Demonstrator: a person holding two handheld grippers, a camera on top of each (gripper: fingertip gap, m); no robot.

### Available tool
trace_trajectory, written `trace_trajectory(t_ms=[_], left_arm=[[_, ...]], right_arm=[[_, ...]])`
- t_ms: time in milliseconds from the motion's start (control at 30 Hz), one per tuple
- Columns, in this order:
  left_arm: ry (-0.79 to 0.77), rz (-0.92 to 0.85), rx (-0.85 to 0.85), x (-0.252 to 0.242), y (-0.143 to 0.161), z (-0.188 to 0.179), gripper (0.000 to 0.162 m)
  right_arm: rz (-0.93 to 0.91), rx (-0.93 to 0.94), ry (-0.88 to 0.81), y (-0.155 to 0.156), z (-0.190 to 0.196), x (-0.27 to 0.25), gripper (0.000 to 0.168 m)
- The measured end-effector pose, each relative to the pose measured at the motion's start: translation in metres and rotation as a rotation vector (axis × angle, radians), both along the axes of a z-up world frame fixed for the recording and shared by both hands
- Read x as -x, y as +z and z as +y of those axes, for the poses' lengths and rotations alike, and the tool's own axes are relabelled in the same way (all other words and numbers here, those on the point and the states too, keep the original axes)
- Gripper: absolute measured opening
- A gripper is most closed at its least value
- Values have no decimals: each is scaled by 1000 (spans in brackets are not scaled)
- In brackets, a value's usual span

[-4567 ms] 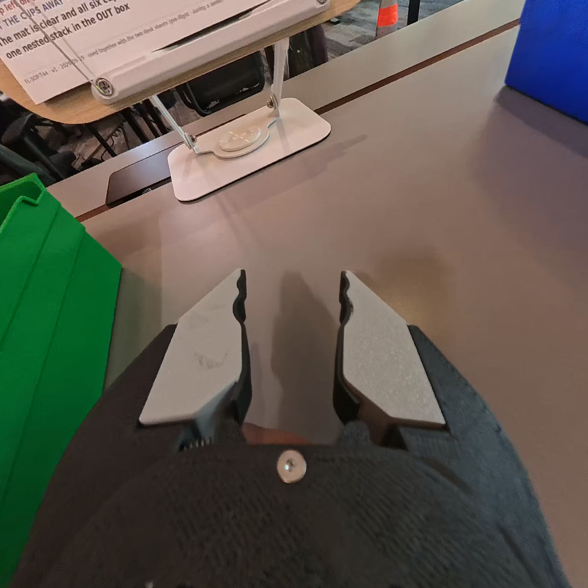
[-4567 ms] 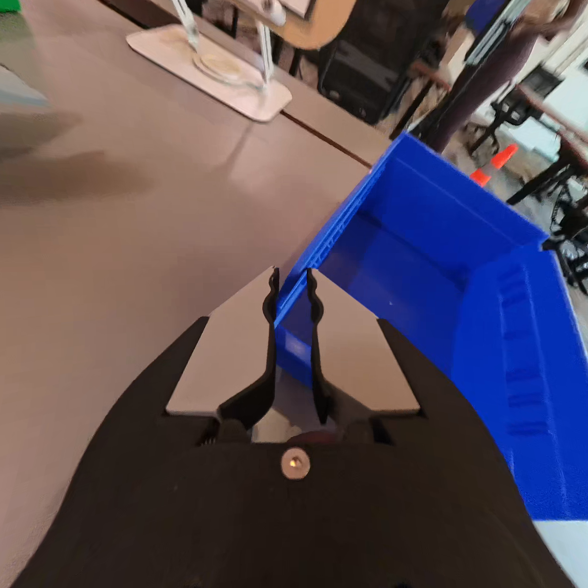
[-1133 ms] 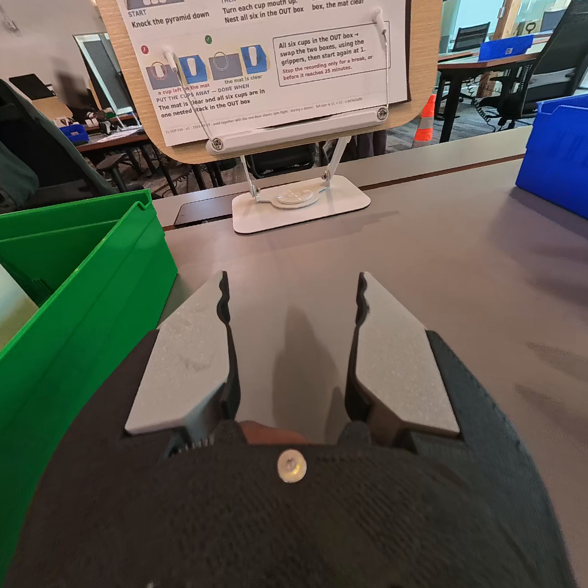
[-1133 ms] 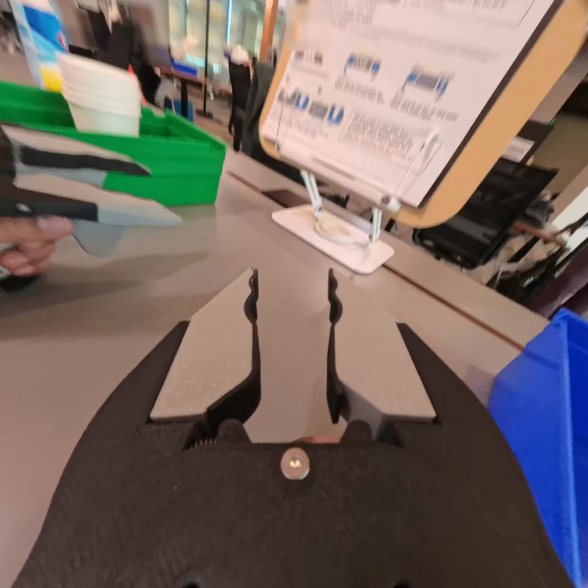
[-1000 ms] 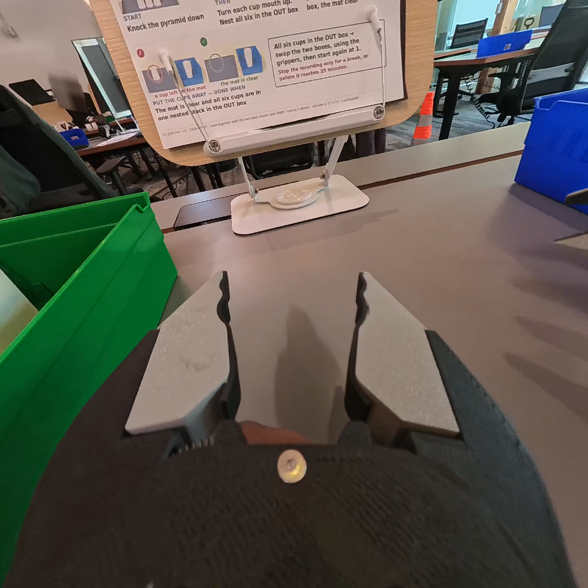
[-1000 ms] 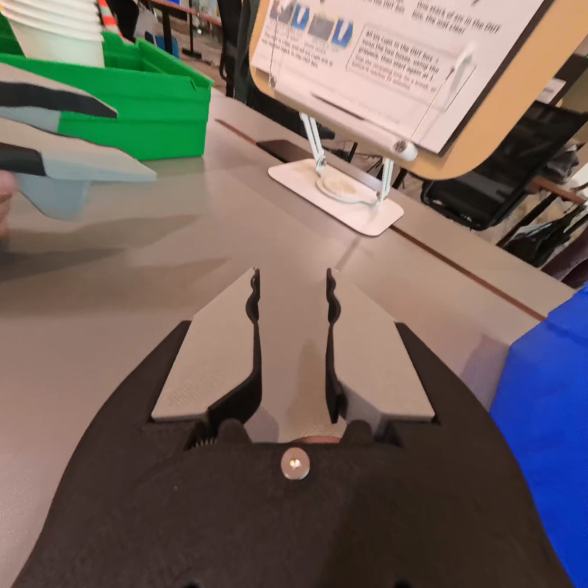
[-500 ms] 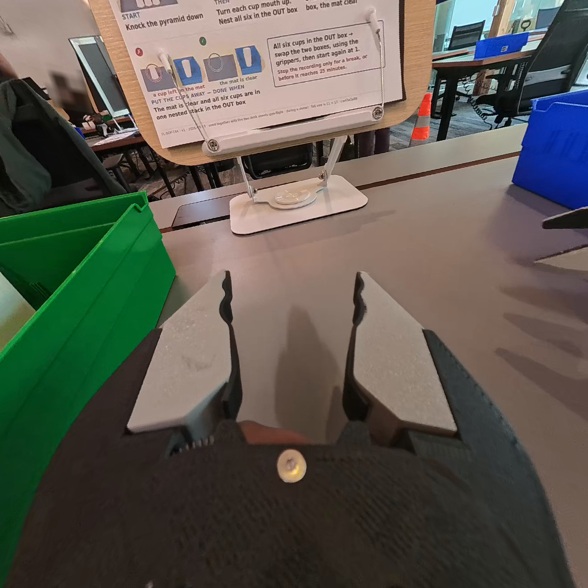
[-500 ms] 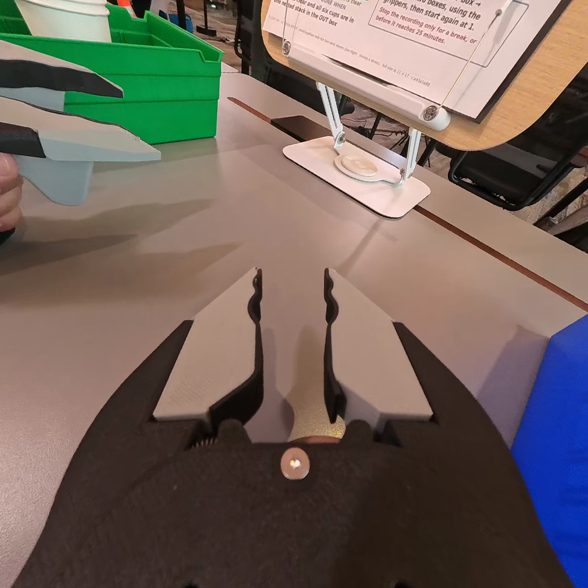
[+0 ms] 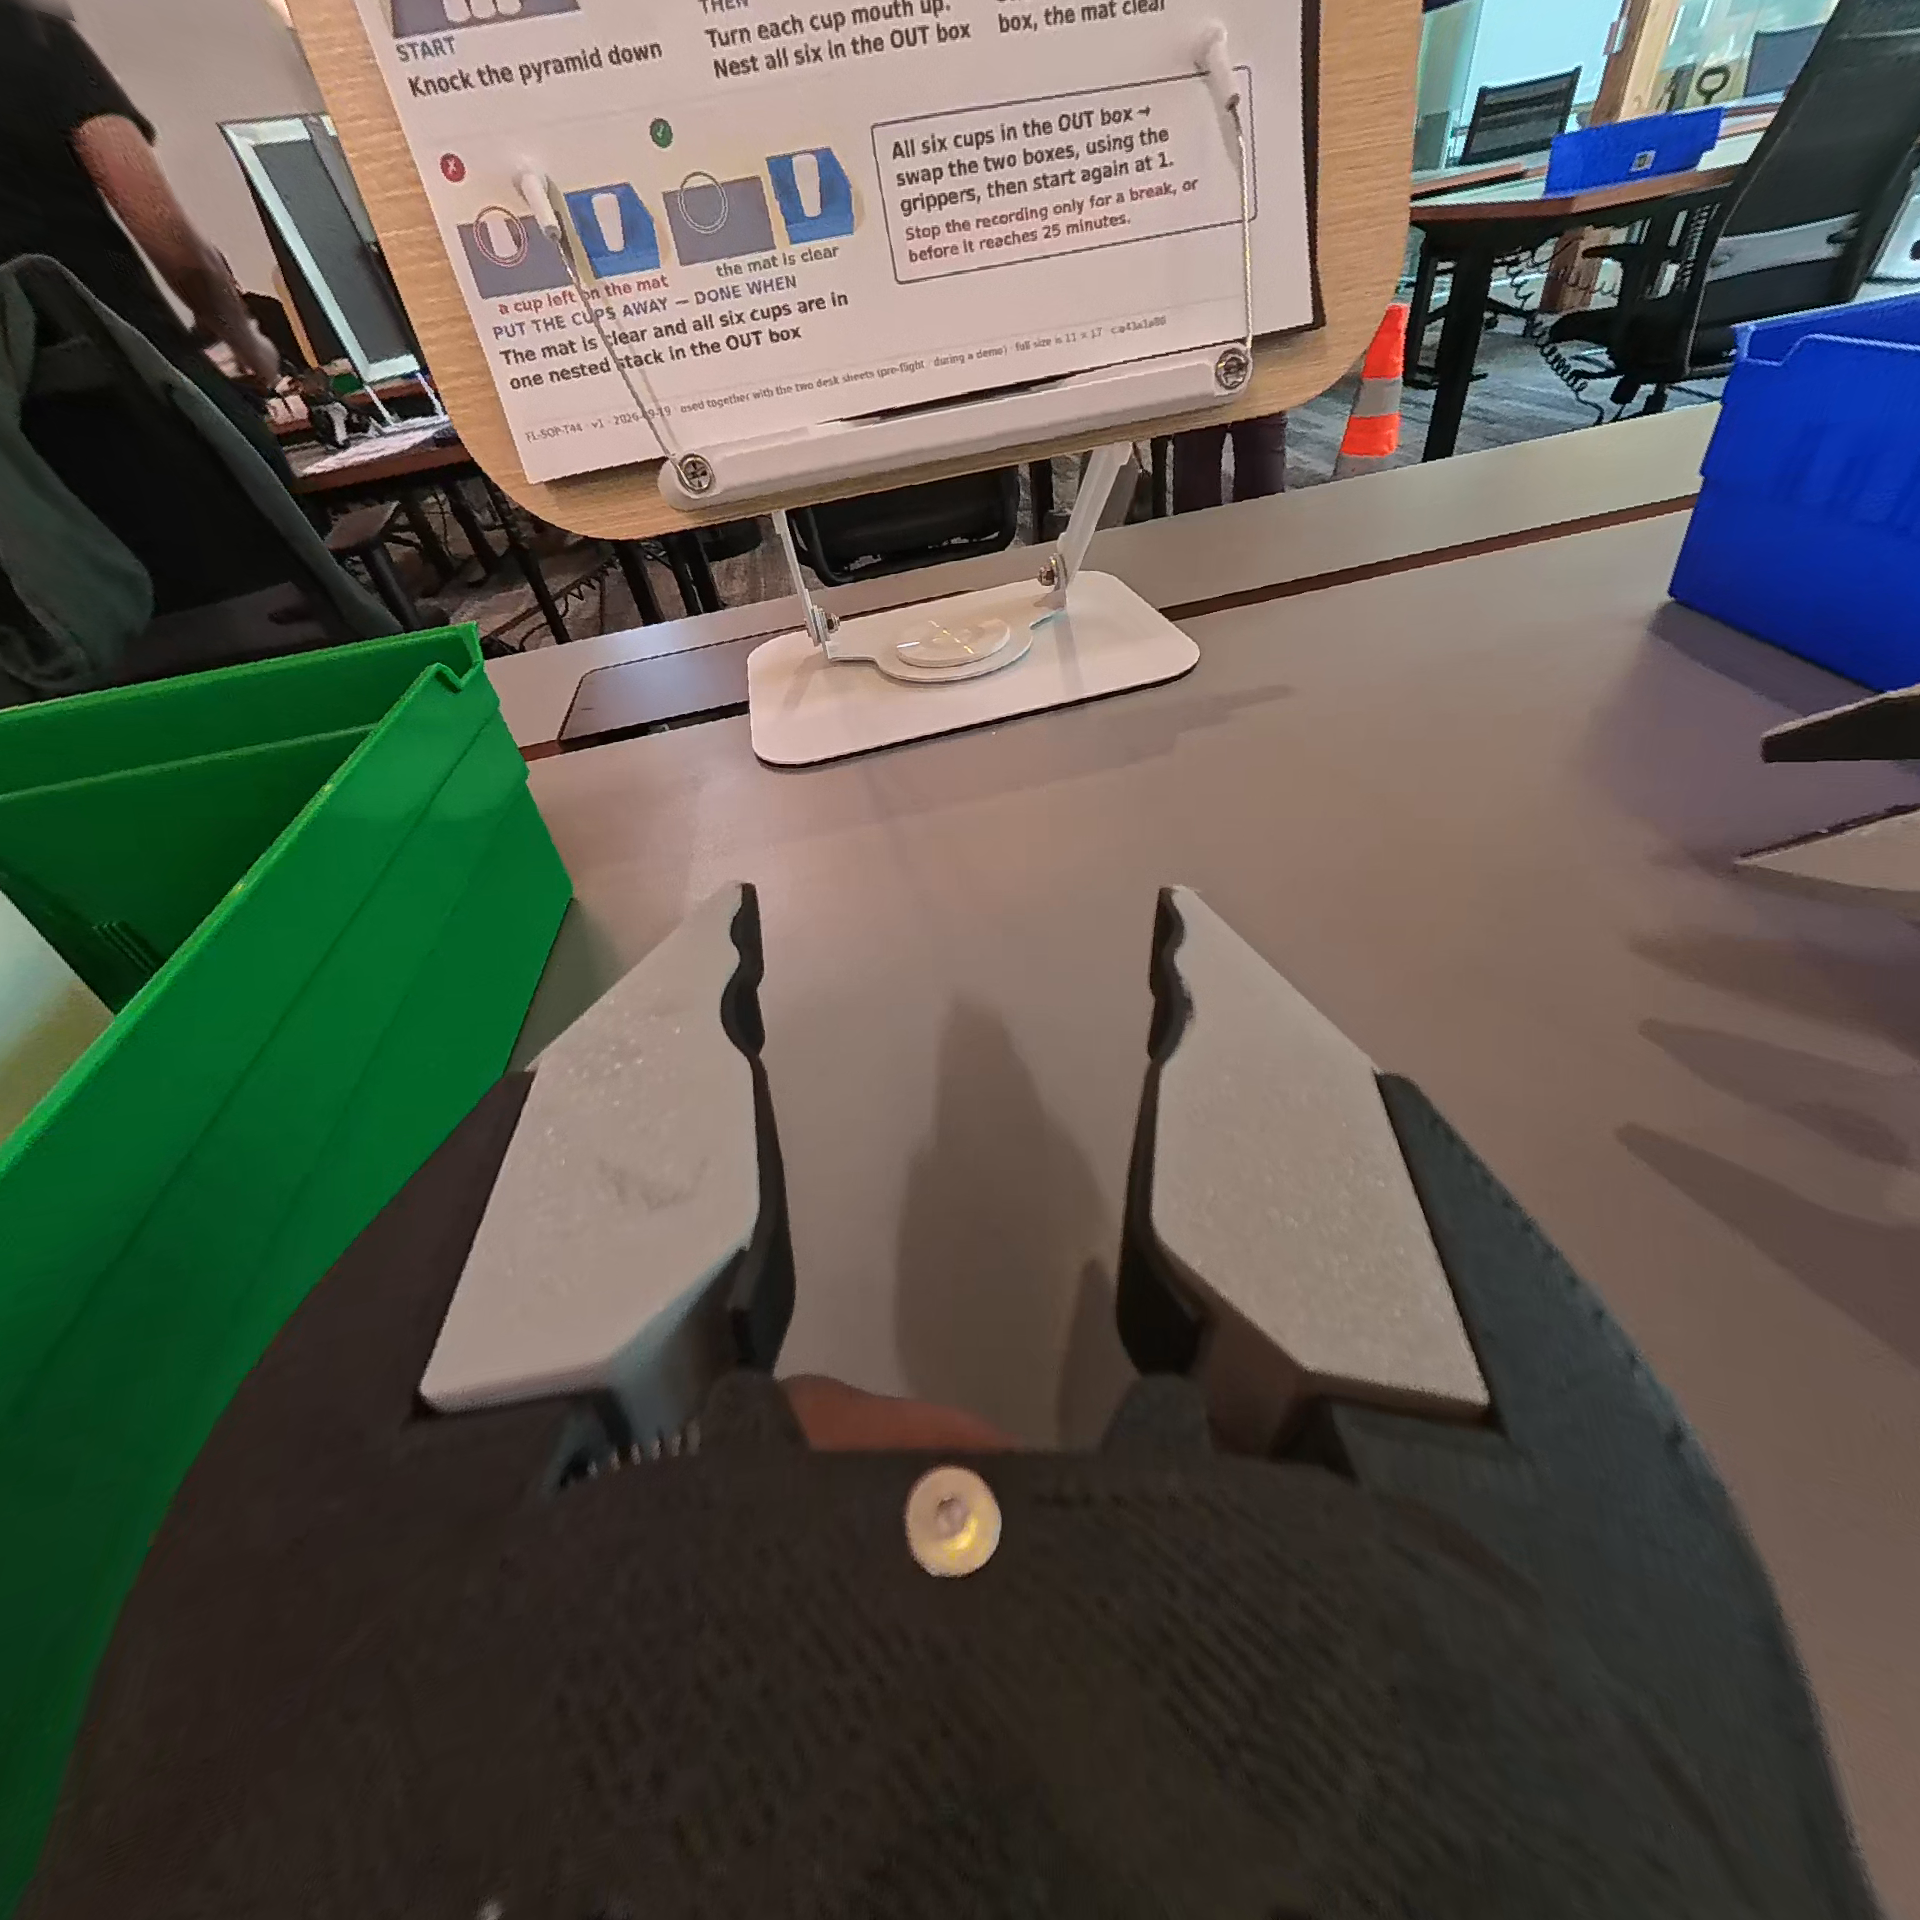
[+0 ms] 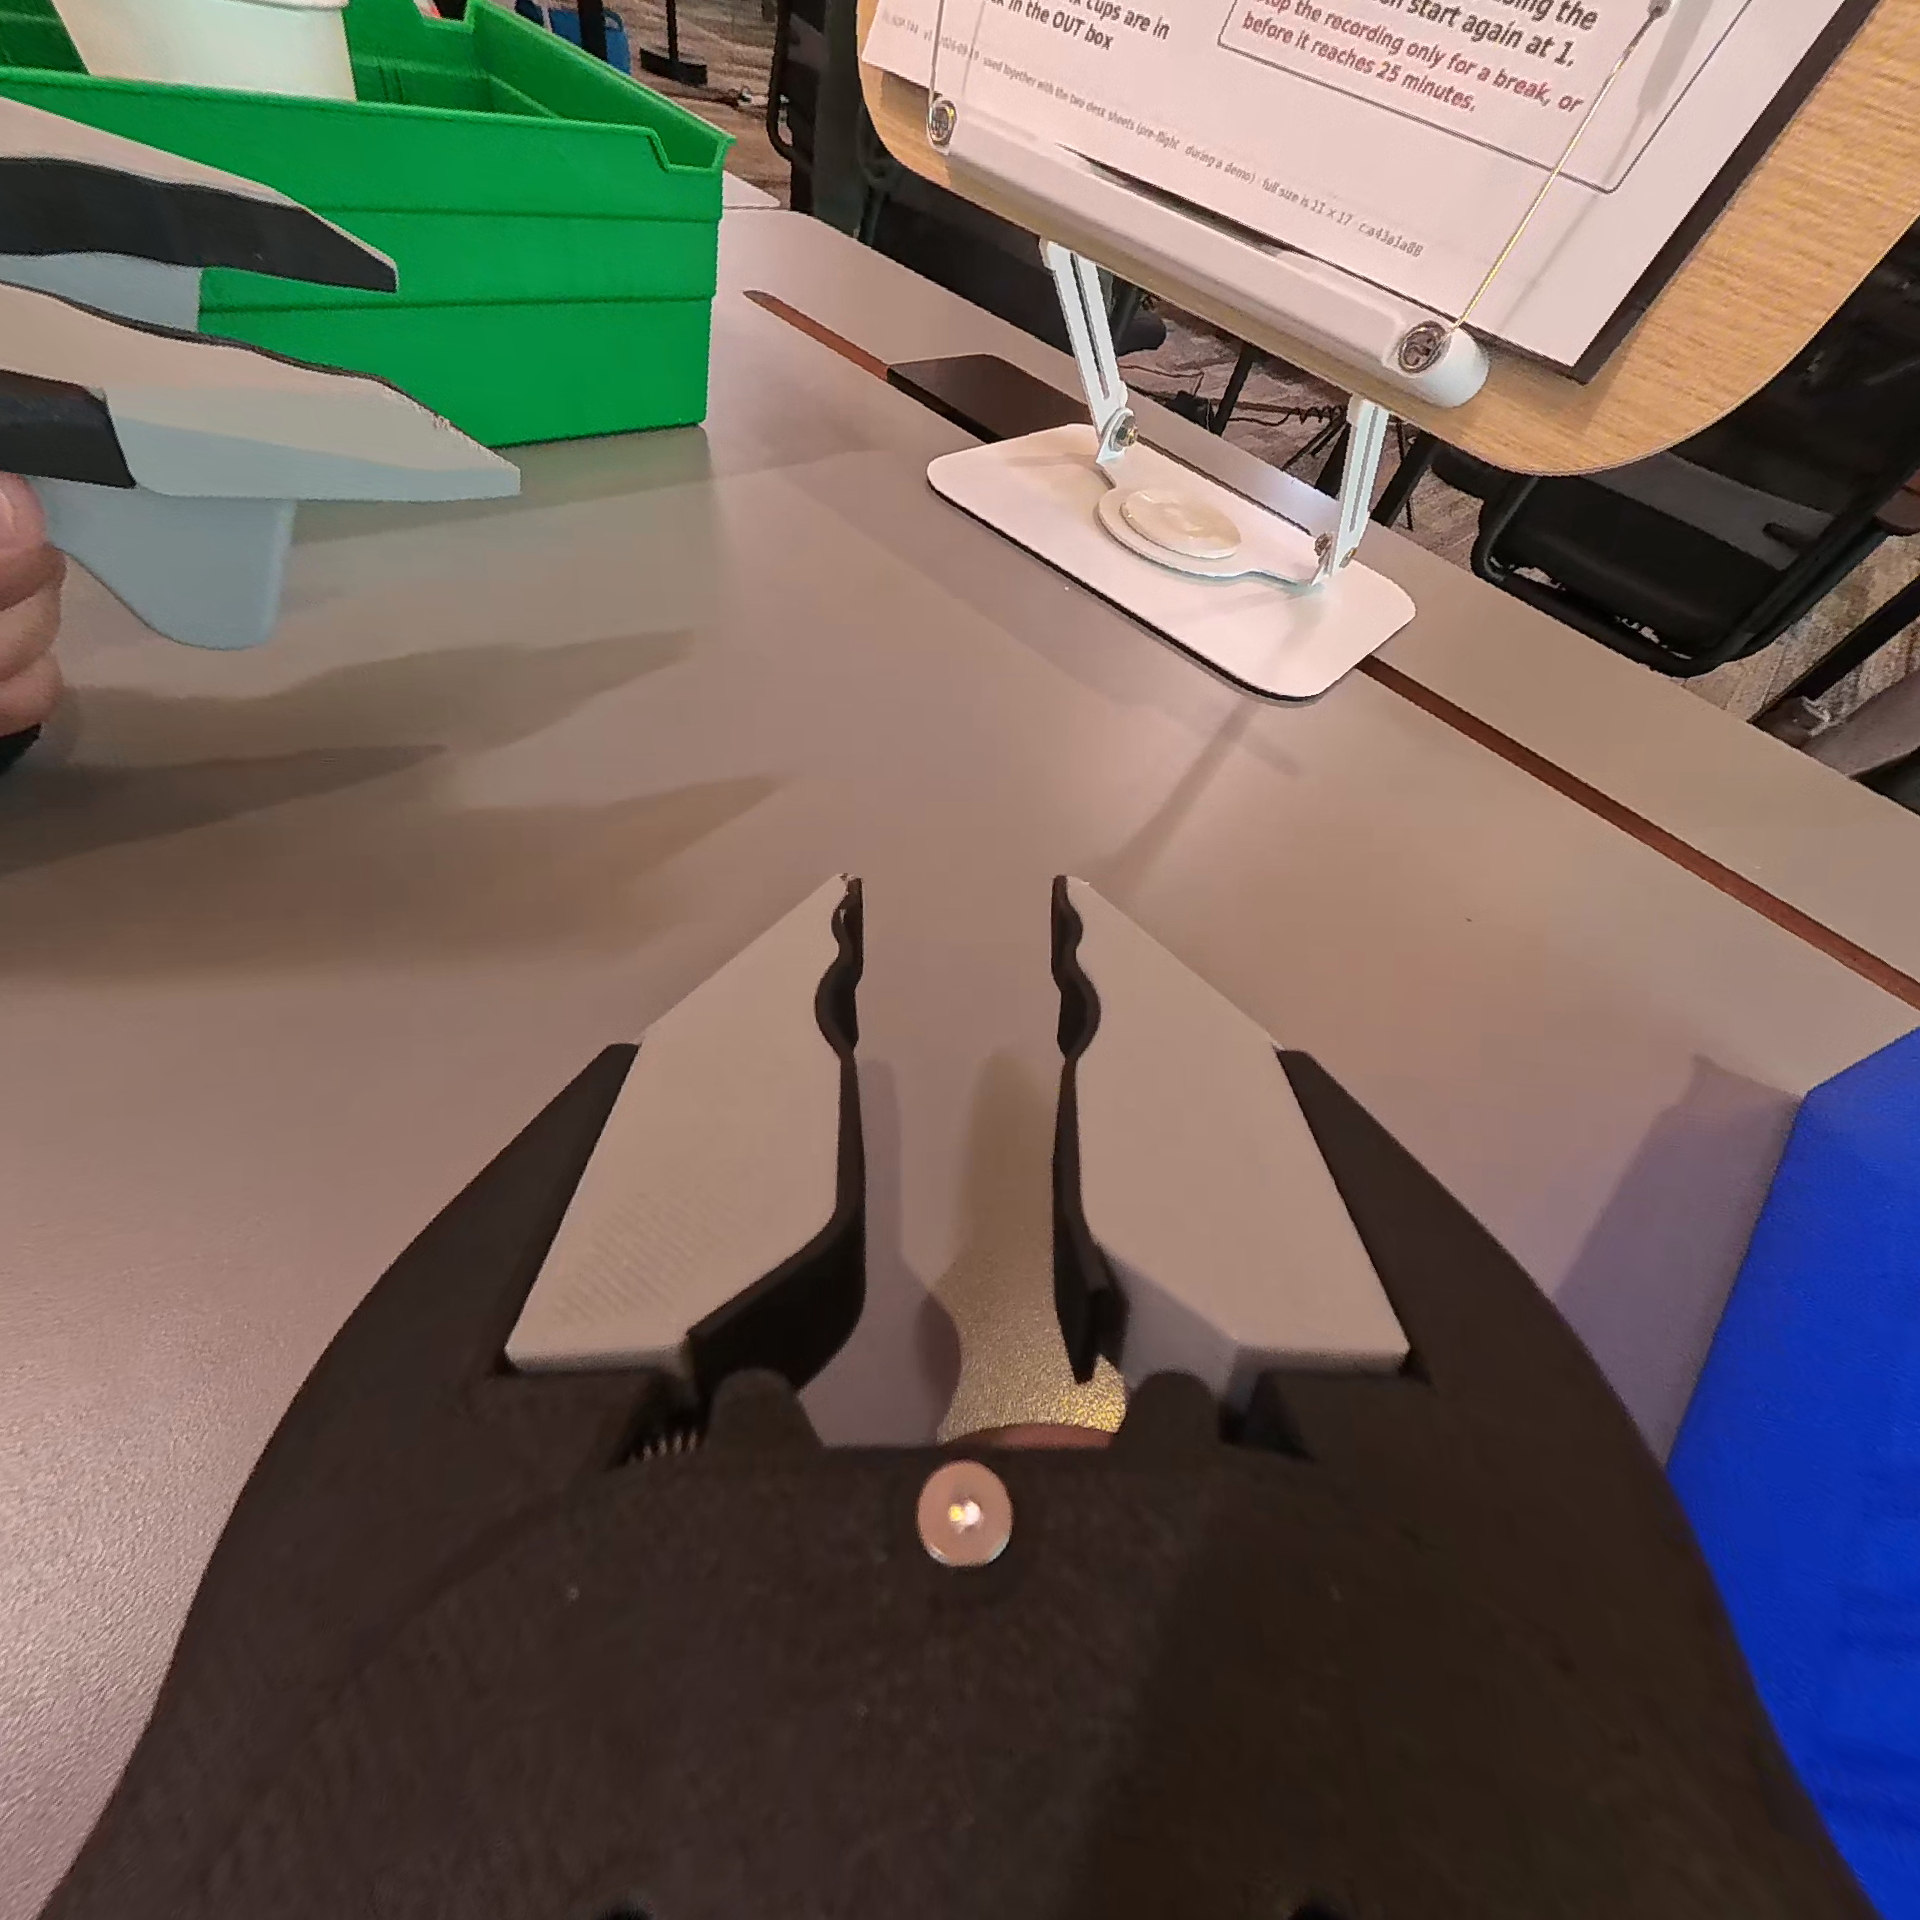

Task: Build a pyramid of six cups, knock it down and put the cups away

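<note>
A stack of white cups (image 10: 208,42) stands in the green bin (image 10: 468,260) at the far left; only its lower part shows. In the left wrist view the green bin (image 9: 260,935) is close on the left. My left gripper (image 9: 956,914) is open and empty, just above the grey table beside the bin. It also shows side-on in the right wrist view (image 10: 260,416). My right gripper (image 10: 956,904) is open and empty, with its jaws closer together, over the table by the blue bin (image 10: 1818,1455). Its tip shows in the left wrist view (image 9: 1849,769).
A white stand (image 9: 966,665) with a wooden board and an instruction sheet (image 9: 883,208) stands at the table's far edge; it also shows in the right wrist view (image 10: 1174,551). The blue bin (image 9: 1818,499) is at the right. Chairs, desks and an orange cone (image 9: 1377,395) lie beyond the table.
The right gripper has moved a little towards the left gripper and dipped, so the stand's board sits higher in its view. The left gripper has hardly moved. Both jaws stay as they were.
</note>
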State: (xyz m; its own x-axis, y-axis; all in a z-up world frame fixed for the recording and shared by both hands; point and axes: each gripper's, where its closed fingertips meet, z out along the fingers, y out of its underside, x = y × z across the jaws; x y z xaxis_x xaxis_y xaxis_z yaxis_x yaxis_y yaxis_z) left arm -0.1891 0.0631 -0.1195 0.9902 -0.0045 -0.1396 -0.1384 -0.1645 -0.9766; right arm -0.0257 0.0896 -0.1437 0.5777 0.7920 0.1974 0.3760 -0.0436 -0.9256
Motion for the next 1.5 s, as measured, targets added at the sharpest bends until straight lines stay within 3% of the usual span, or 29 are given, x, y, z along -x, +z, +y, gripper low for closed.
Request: trace_trajectory(t_ms=[267,400,767,933,1033,1300,1500], left_arm=[[-45,-39,35,-8,-6,0,72],[-156,-35,129,-27,-18,4,79],[-286,-14,236,-34,-34,50,81],[-406,-45,278,-39,-38,40,83],[-406,68,306,-39,-46,39,83],[-447,162,318,-57,-52,31,84],[-455,92,383,-54,-59,34,84]], right_arm=[[-9,11,6,-3,0,1,35],[-14,34,29,-5,-1,4,38],[24,98,60,-6,4,8,42],[34,119,87,-7,1,9,50],[11,145,111,-12,-3,11,55],[78,191,202,-6,-17,8,55],[93,200,216,-5,-20,7,54]])
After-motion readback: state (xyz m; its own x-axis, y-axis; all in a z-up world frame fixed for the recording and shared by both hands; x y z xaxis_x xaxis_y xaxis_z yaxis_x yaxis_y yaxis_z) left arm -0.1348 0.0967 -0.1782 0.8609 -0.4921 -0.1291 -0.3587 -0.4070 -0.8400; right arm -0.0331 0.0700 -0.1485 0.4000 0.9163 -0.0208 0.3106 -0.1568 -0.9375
